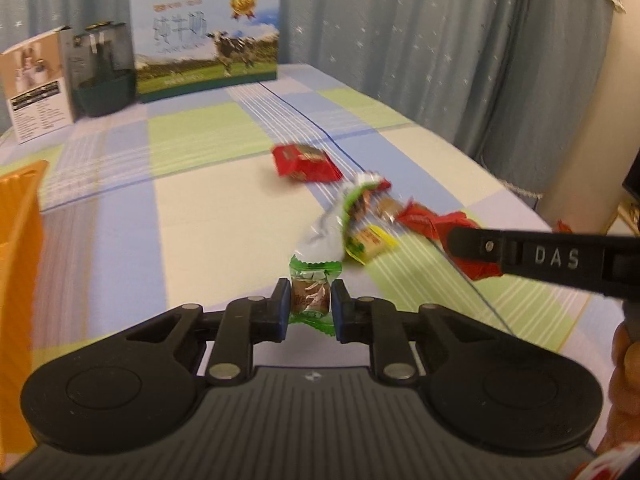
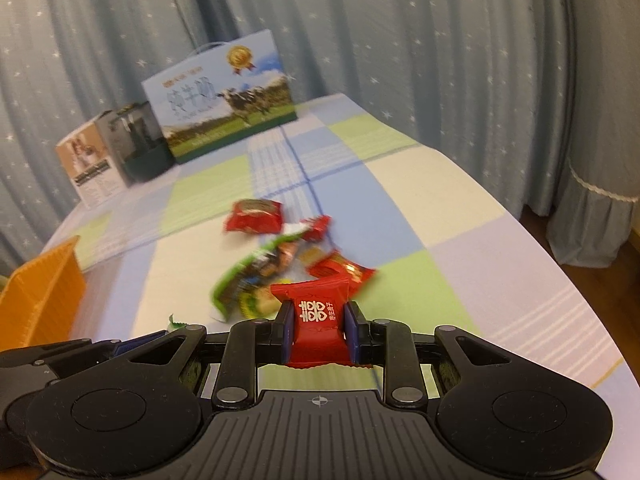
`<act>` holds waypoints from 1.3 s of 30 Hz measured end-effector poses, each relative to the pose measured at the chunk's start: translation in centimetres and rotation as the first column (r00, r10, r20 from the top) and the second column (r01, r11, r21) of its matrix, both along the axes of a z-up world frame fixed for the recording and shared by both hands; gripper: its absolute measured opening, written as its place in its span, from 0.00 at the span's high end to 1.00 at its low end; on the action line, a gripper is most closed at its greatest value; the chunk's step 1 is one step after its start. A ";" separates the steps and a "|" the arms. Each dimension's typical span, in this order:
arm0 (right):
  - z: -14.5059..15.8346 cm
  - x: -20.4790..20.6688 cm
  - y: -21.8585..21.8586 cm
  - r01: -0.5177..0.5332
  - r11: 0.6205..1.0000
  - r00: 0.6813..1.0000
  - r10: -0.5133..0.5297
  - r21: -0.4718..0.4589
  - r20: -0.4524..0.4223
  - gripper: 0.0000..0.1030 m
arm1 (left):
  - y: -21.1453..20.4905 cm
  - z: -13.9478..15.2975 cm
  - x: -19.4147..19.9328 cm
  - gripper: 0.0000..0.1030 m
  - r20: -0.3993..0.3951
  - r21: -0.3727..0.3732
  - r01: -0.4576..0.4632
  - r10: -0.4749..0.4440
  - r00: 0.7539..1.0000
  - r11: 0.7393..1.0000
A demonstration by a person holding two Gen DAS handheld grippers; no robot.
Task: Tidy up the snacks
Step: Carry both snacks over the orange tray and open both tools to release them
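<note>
Overhead nothing shows; pale blue star-dotted curtains (image 2: 400, 40) ring a bench (image 1: 200, 208) under a blue, green and cream checked cloth. Left tool (image 1: 310, 307) is clamped on a green-edged candy (image 1: 311, 294); right tool (image 2: 318, 330) is clamped on a red packet (image 2: 318, 320). Loose snacks (image 2: 272, 256) lie mid-bench, orange basket (image 2: 44, 292) left, milk carton (image 1: 206, 40) at back.

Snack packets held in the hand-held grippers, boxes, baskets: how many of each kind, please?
Held snack packets: 2 (green packet, red packet)
Boxes: 2 (milk box, dark box)
Orange basket: 1
Total: 5
</note>
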State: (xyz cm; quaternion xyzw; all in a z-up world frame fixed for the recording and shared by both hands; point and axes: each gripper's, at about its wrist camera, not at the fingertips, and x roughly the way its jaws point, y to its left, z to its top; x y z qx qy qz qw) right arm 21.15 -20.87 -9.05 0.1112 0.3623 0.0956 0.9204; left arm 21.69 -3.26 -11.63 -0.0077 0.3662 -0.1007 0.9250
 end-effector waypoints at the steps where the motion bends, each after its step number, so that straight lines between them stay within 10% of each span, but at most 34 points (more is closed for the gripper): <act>1: 0.4 -0.1 0.4 -0.009 1.000 1.000 0.009 0.006 0.008 0.74 | 0.4 0.6 -0.1 0.82 0.004 -0.007 -0.014 0.014 1.000 1.000; 20: 7.0 -0.4 15.1 -0.359 0.930 0.923 0.342 0.074 0.178 0.74 | 16.4 11.9 -2.9 0.82 0.111 0.002 -0.287 0.285 0.952 0.958; 39: 4.7 -0.8 26.1 -0.571 0.819 0.818 0.563 0.058 0.116 0.74 | 25.5 8.3 -7.2 0.82 0.026 0.037 -0.400 0.399 0.916 0.916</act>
